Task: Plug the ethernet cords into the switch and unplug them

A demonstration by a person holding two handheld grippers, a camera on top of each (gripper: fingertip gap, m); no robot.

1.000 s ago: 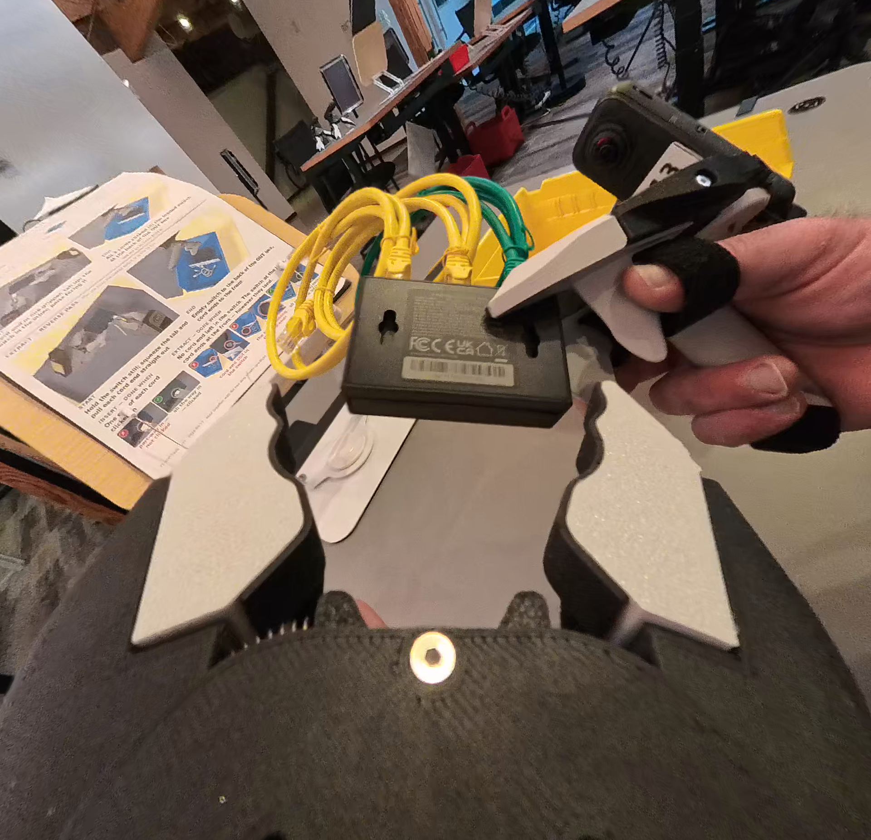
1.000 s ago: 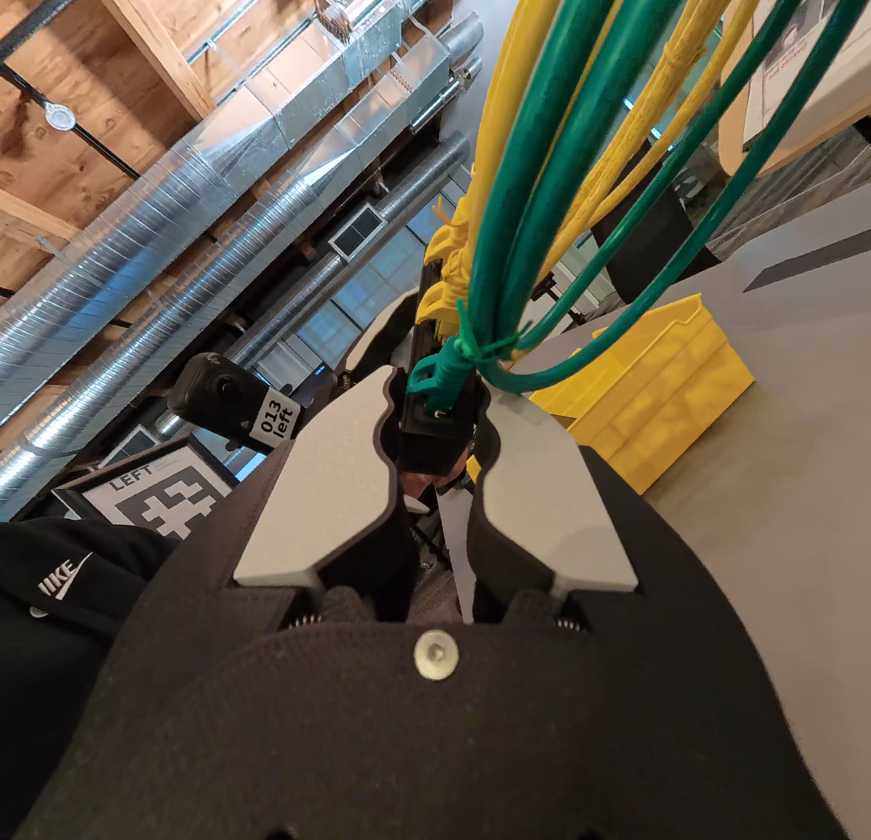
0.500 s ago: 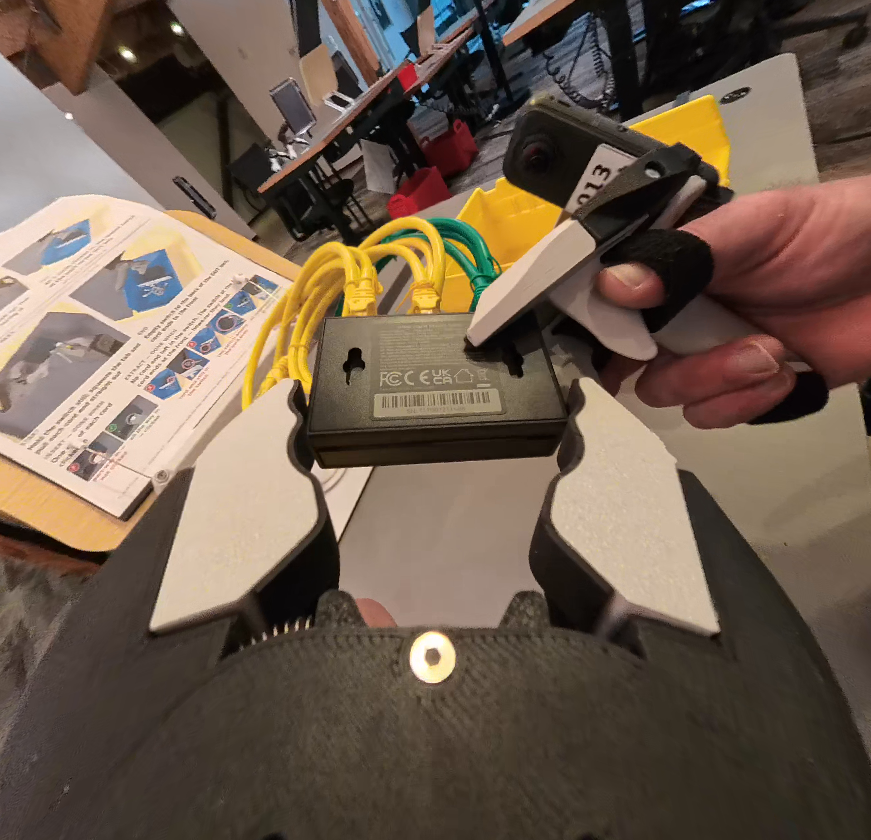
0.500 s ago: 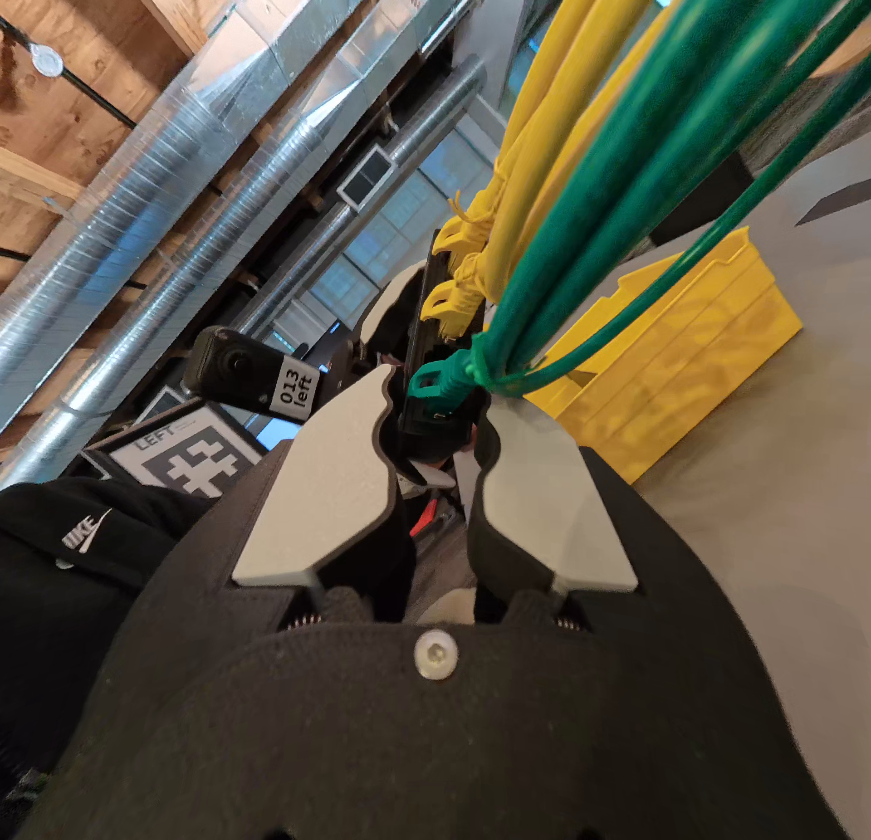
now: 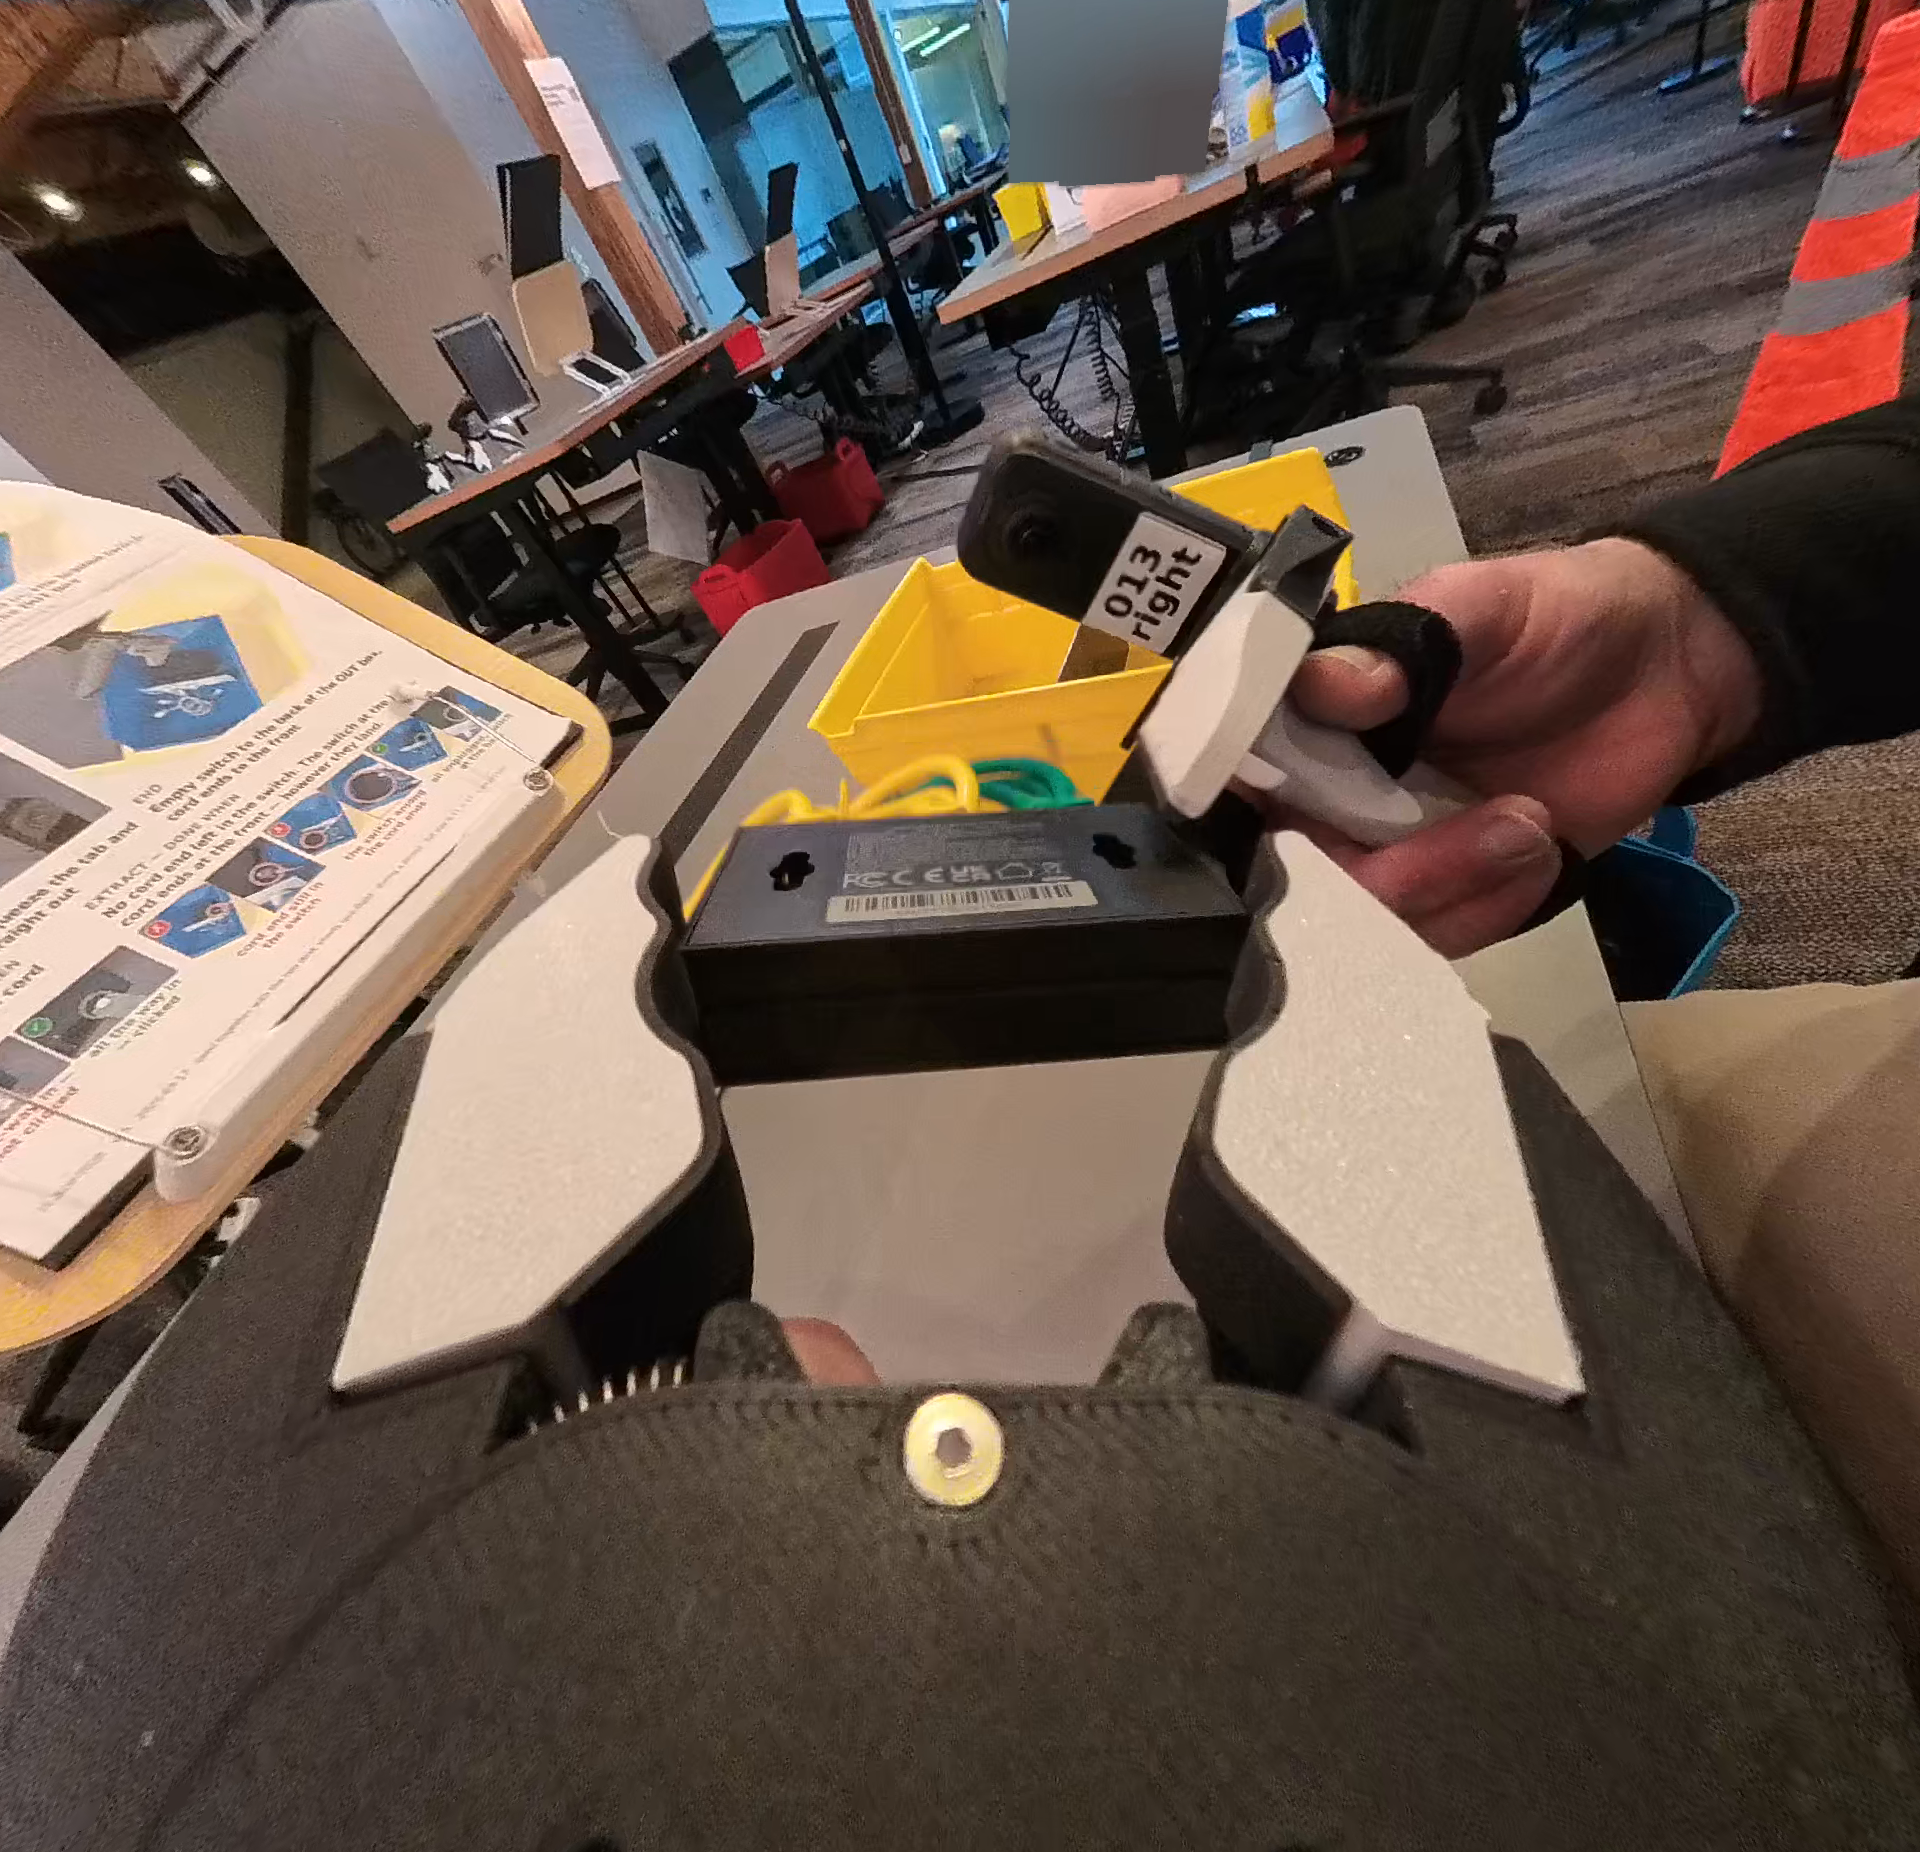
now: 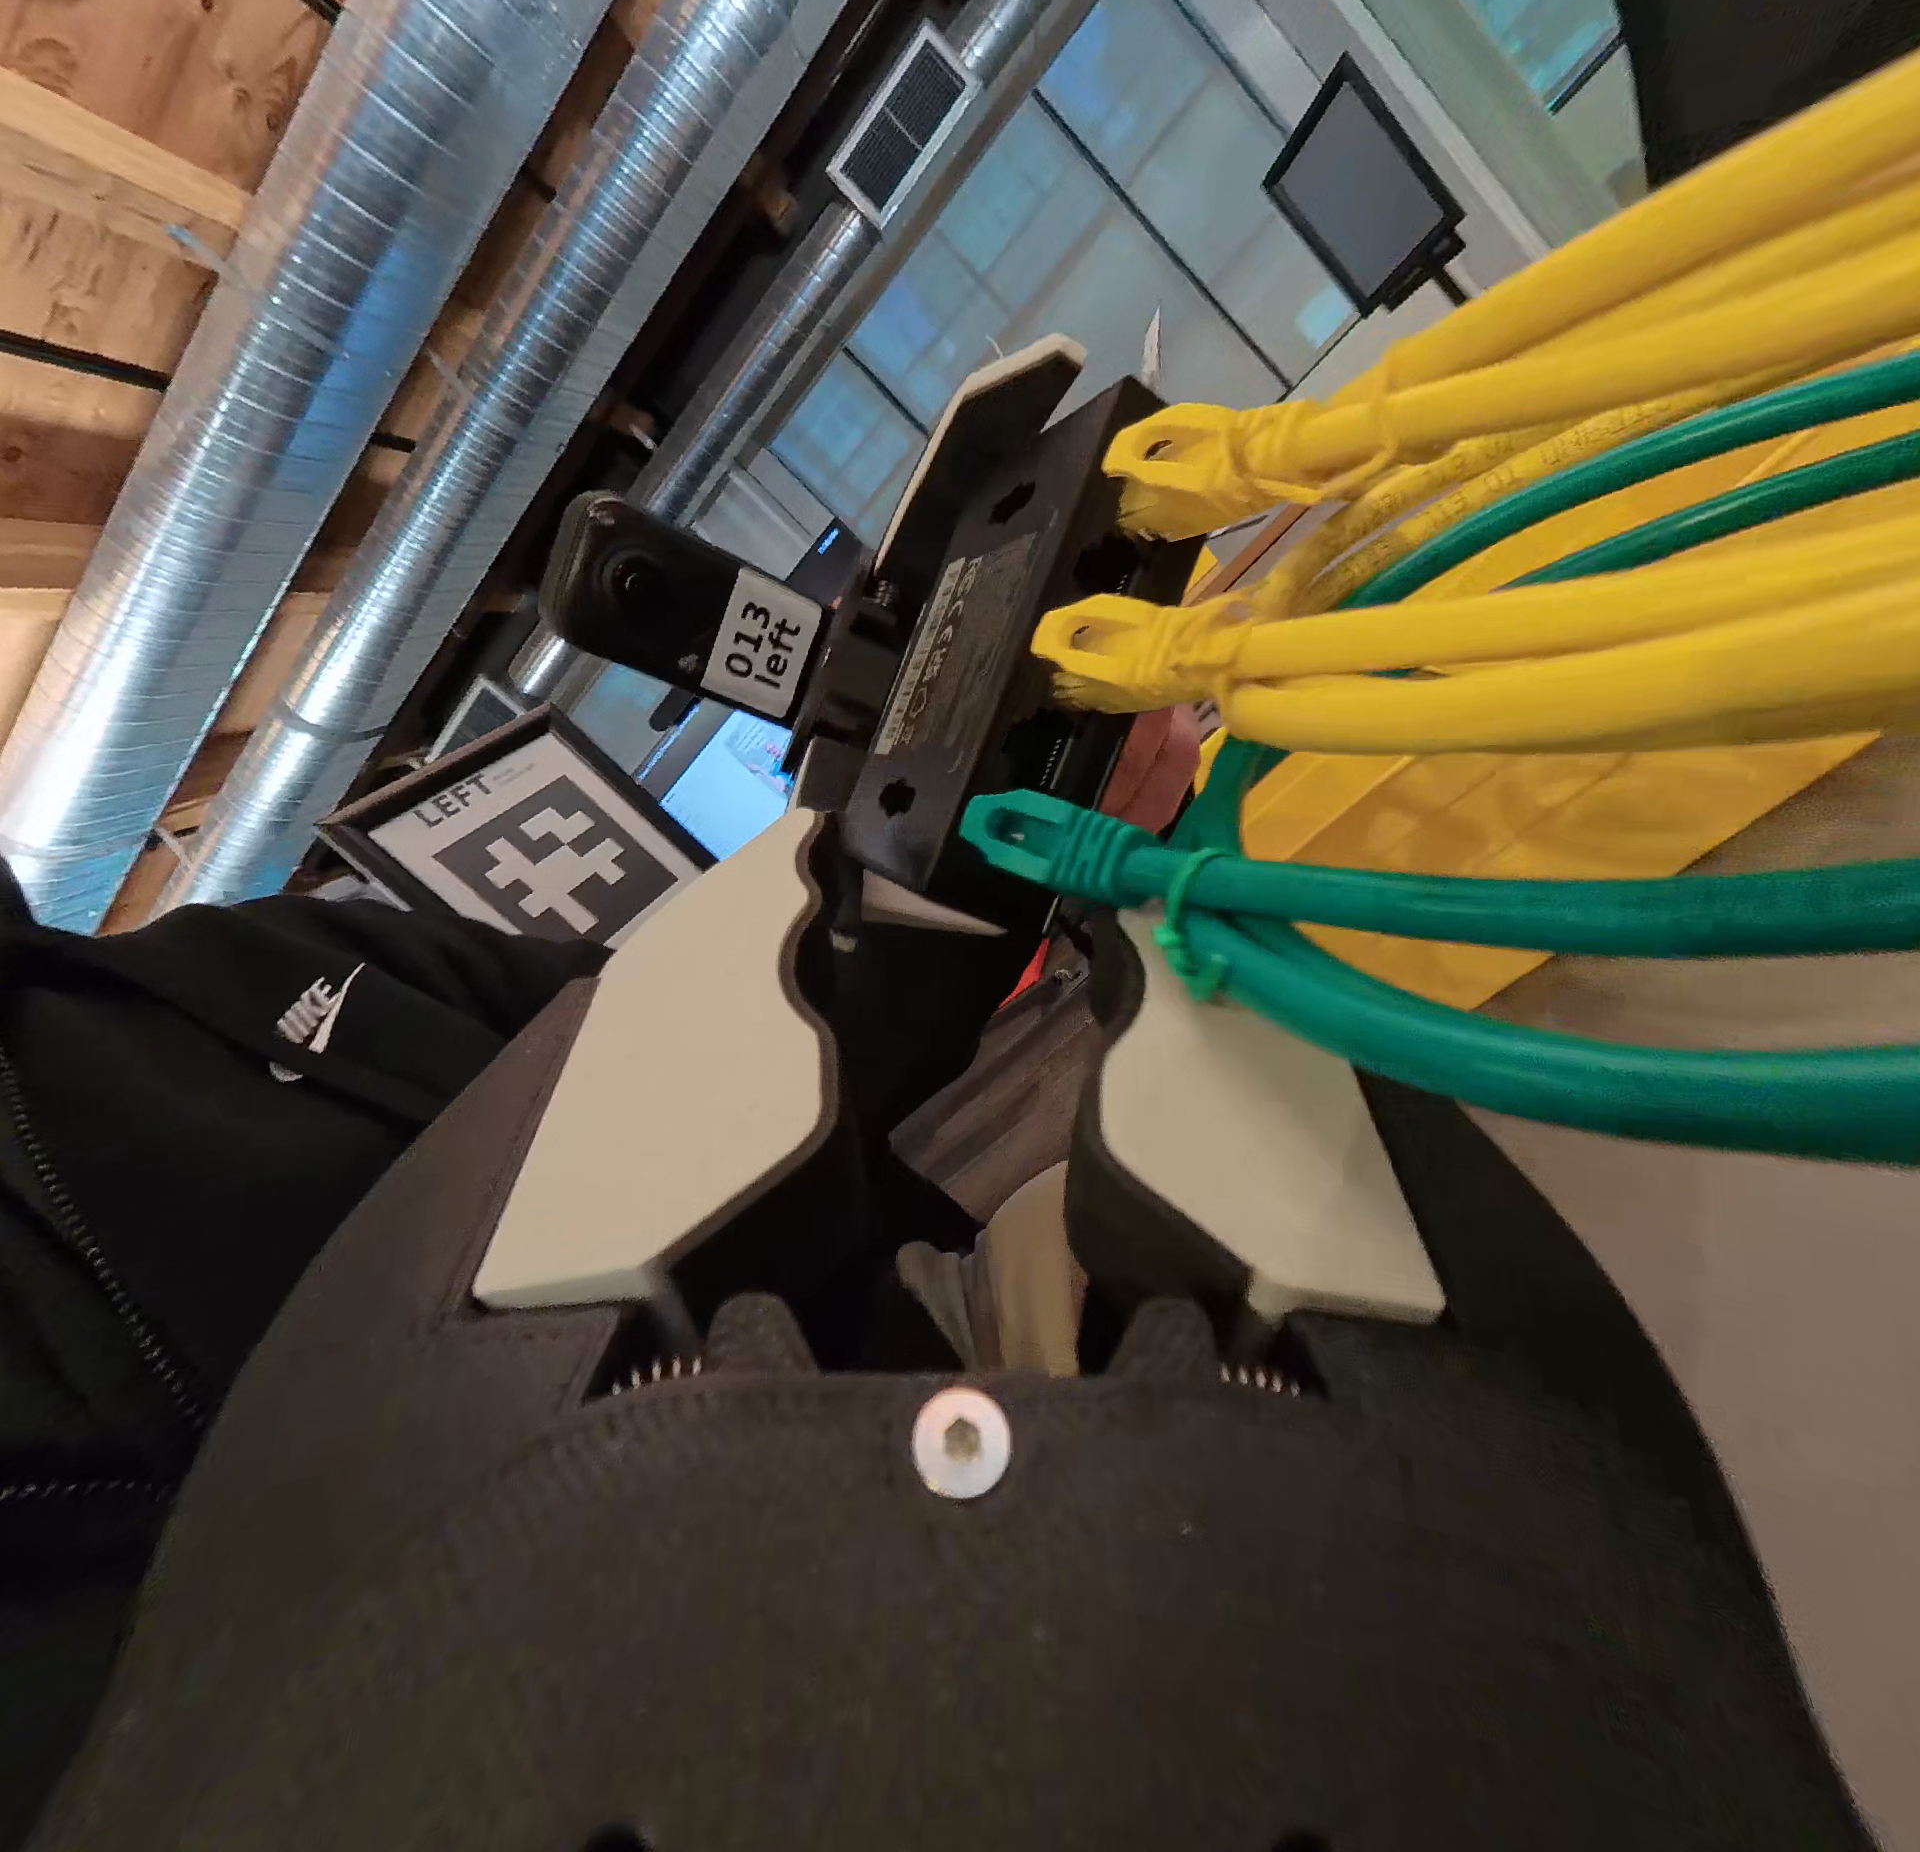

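- Since 0.5 s ago: right gripper (image 6: 961,893) has let go of the switch (image 5: 961,914); left gripper (image 5: 961,955) now clamps its two ends.
- Switch above the worktop (image 5: 935,1210), long axis left-right, underside up, ports facing away.
- Right jaws parted, empty, beside the green cord (image 6: 1081,852).

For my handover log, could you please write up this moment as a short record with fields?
switch: black box, underside up, held off the table between the left fingers
left gripper: shut on the switch
right gripper: open, at the switch's corner, holding nothing
cords: yellow cords and green cord plugged into the switch
bin: yellow bin behind the switch
table: grey
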